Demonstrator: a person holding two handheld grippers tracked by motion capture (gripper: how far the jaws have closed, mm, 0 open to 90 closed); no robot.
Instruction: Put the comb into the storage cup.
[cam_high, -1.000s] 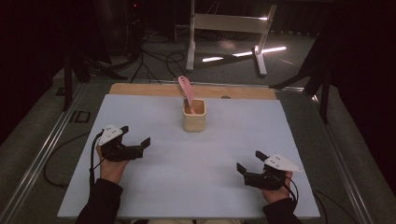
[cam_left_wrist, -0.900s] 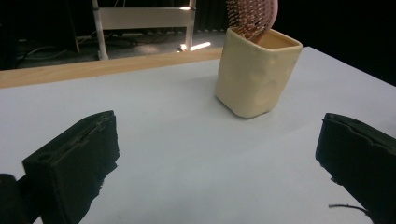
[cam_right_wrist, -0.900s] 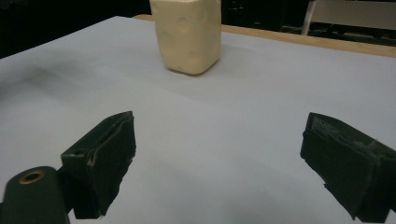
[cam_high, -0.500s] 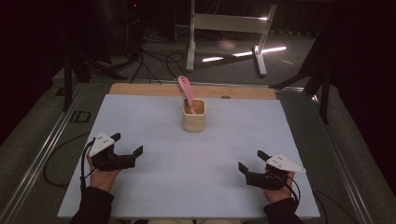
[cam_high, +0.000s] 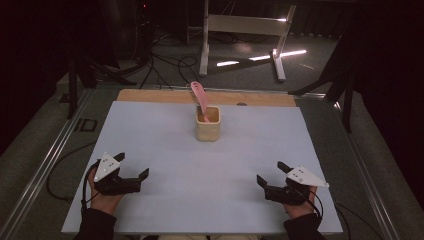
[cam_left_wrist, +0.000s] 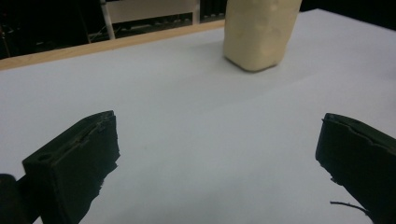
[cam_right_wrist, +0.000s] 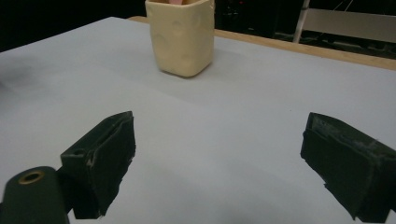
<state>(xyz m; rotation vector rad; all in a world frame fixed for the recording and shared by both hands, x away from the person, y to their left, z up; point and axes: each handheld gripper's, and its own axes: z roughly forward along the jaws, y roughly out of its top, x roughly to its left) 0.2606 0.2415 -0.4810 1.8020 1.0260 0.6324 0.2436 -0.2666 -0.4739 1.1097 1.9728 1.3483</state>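
From the high view, the cup stands upright toward the far middle of the surface, with a pink spatula leaning out of it toward the far left. The left hand-held gripper lies near the front left corner and the right hand-held gripper near the front right; both are well apart from the cup and from each other, each held in a hand that comes in from the bottom edge. Both are released, jaws spread wide with nothing between them.

The left gripper view adds the cup's bumpy cream wall from low down, cut off at the top, so the spatula cannot be seen there. The right gripper view shows the cup's rim and a sliver of pink inside it.

Bare surface lies between each gripper and the cup; nothing stands in the way. A wooden strip runs along the far edge of the surface. Beyond it, on the floor, are a pale frame and loose cables.
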